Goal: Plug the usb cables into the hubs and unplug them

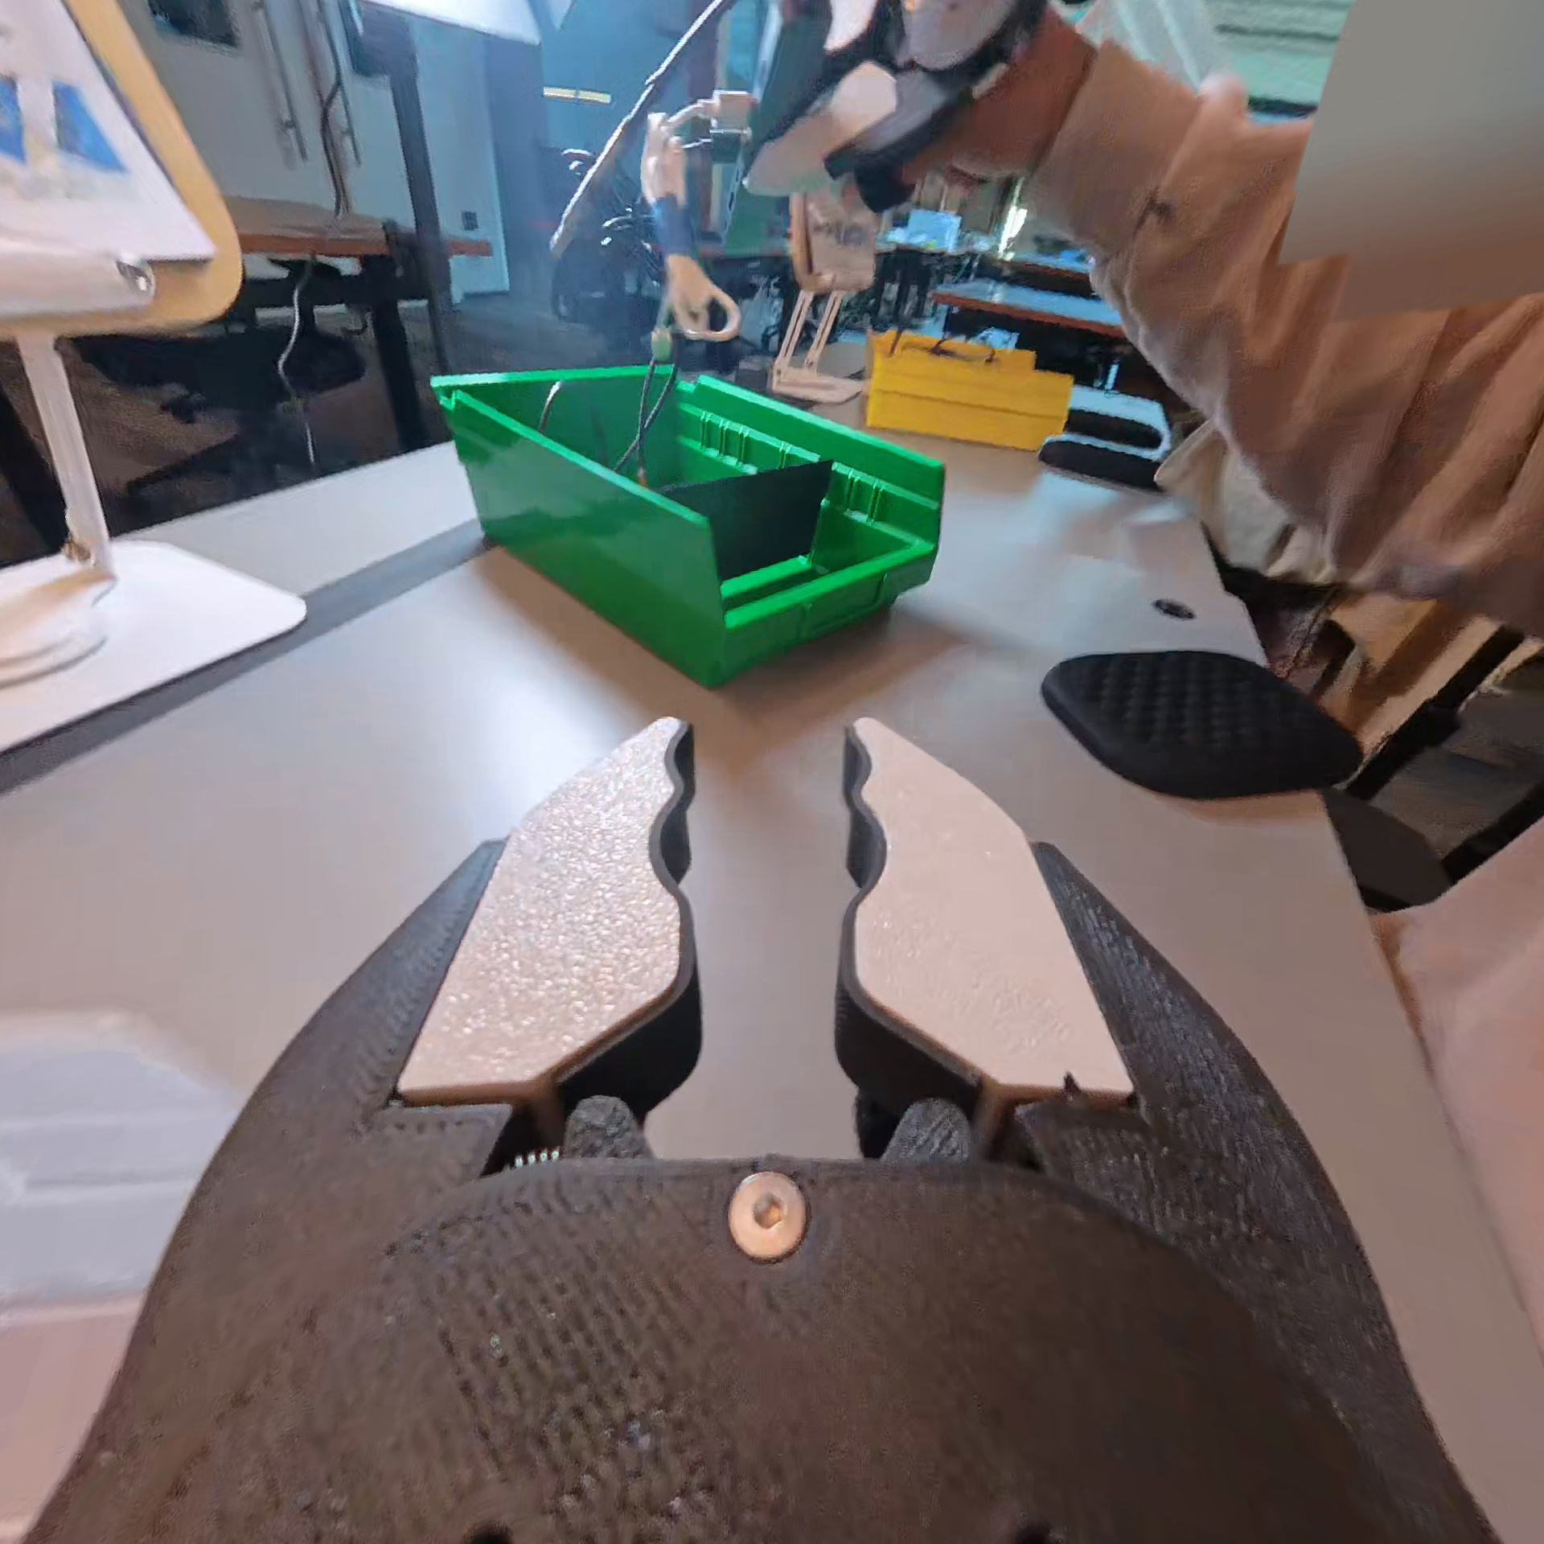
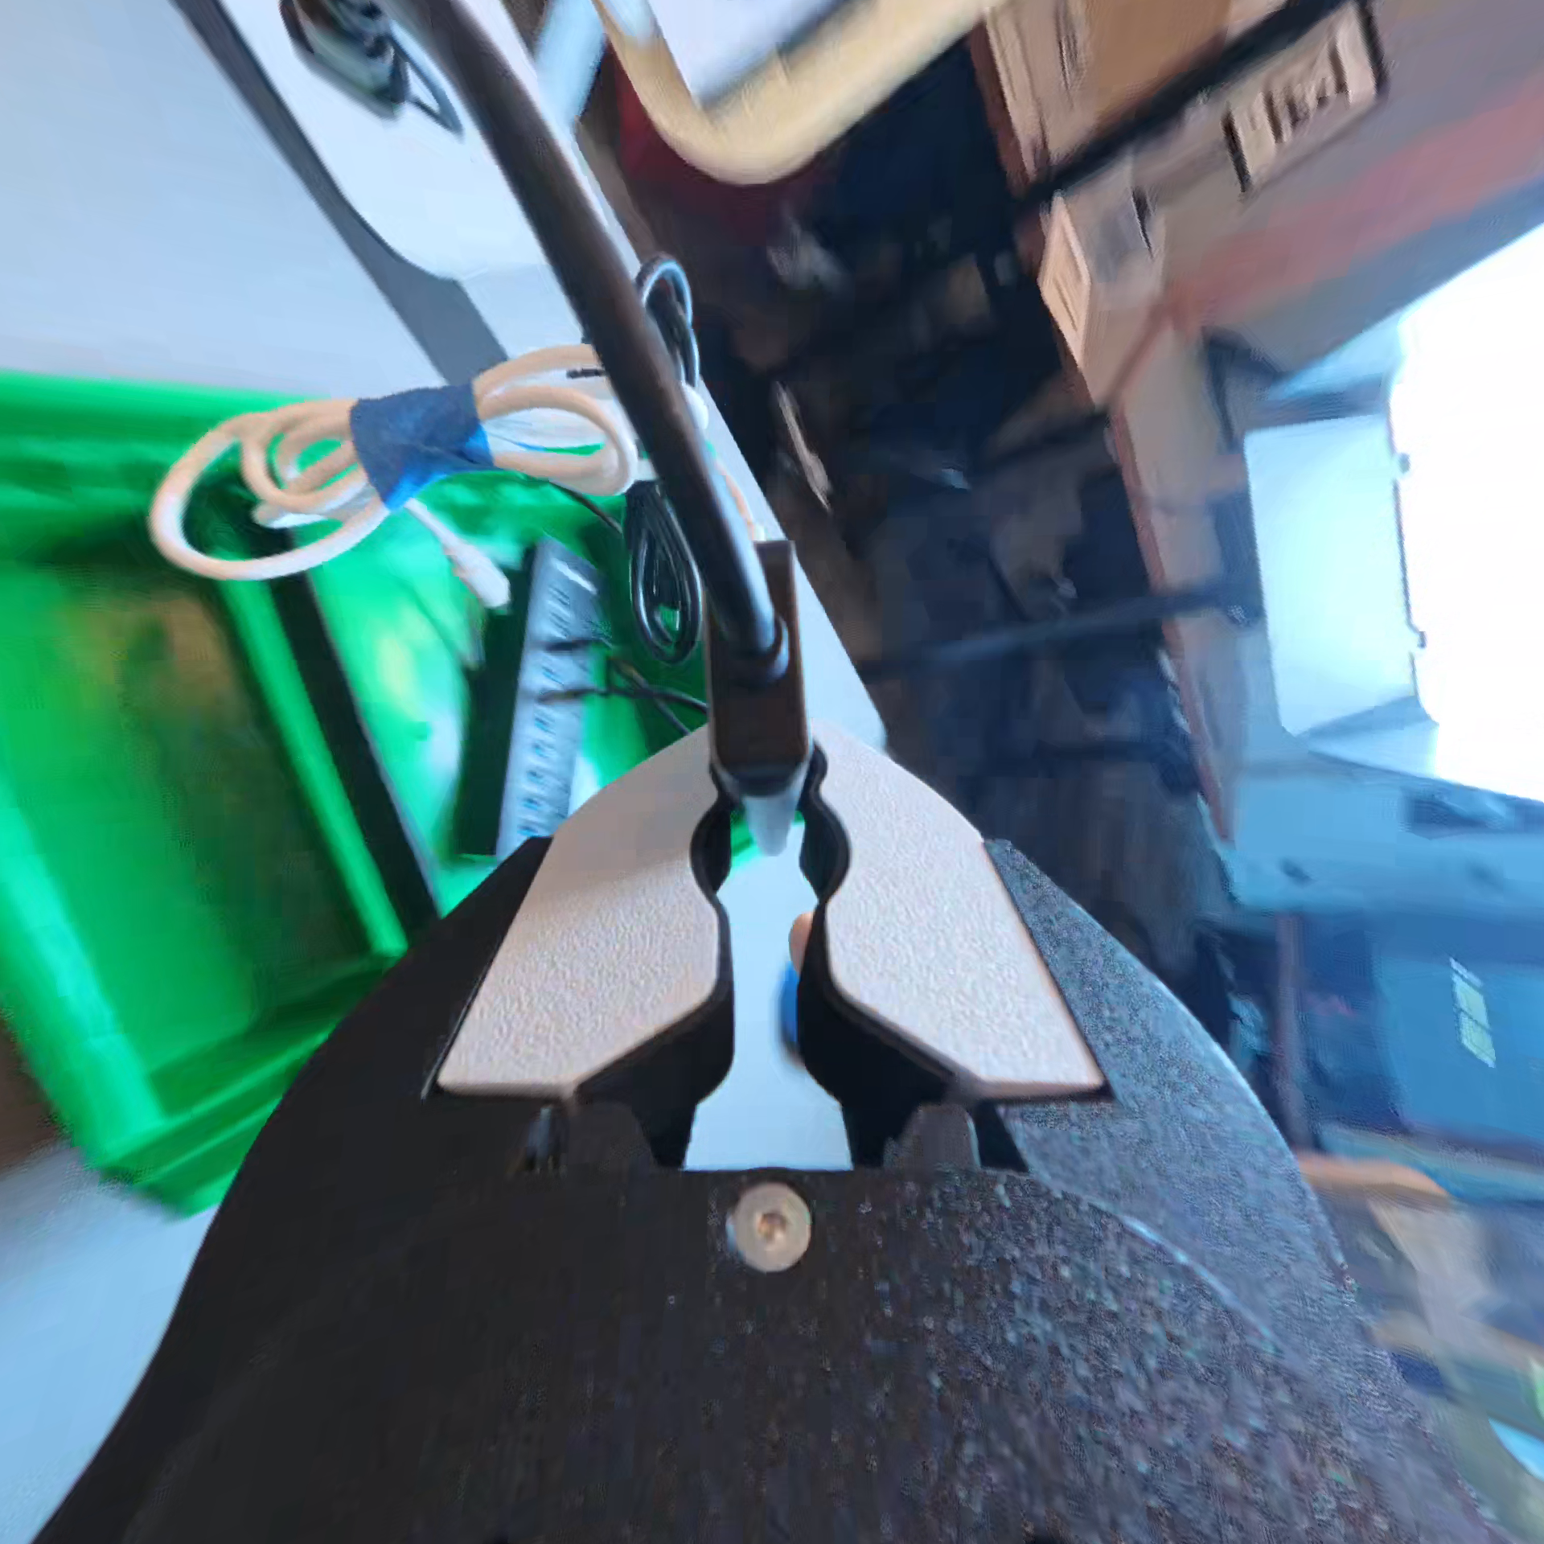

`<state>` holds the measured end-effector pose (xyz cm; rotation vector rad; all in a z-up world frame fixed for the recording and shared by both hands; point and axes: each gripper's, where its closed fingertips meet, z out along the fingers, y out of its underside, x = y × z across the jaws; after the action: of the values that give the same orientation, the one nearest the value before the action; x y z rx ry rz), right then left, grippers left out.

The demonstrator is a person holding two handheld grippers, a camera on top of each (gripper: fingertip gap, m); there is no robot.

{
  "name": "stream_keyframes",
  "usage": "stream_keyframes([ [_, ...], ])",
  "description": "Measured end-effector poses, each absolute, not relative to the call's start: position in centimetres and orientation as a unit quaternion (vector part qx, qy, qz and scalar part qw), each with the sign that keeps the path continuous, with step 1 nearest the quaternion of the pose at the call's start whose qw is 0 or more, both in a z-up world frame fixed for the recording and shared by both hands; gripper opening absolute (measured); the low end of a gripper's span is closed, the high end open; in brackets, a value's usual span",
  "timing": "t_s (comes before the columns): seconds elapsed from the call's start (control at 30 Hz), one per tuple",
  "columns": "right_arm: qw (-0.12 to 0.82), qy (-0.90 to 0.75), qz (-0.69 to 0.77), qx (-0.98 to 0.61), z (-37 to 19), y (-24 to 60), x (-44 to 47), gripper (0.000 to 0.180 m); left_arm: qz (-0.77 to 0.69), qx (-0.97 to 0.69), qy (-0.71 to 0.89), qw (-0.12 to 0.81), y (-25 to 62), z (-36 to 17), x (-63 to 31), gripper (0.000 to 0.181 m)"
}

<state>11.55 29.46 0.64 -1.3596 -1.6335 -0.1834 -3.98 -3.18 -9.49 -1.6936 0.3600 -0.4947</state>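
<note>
Table surface, grey and wide, fills the left wrist view, with a green bin standing on it ahead of the left gripper. That gripper hovers low over the table, its fingers parted by a moderate gap with nothing between them. A yellow bin sits farther back, and a black textured pad lies to the right.

Only the right wrist view shows the grip closely: the right gripper is clamped narrowly on a black USB plug, whose thick black cable arcs upward. It is raised above the green bin, where a grey USB hub lies inside. A coiled white cable bound with a blue strap hangs beside the black cable. The picture is blurred.
</note>
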Motion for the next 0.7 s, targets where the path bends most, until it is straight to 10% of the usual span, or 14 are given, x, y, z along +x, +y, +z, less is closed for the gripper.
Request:
stream_keyframes([
  [0.17, 0.361, -0.678, -0.267, -0.583, -8.9, 36.6, 10.9, 0.012, -0.185, -0.762, 0.157, 0.601, -3.1, -12.4, -5.1, 0.021],
  [0.33, 0.292, -0.723, -0.16, -0.605, -16.1, 34.1, 8.8, 0.035, -0.149, -0.767, 0.159, 0.603, -2.9, -13.1, -5.8, 0.022],
  [0.7, 0.39, -0.647, 0.18, -0.63, -8.2, 24.6, 7.5, 0.05, -0.043, -0.777, 0.113, 0.618, -2.2, -13.1, -10.2, 0.028],
])
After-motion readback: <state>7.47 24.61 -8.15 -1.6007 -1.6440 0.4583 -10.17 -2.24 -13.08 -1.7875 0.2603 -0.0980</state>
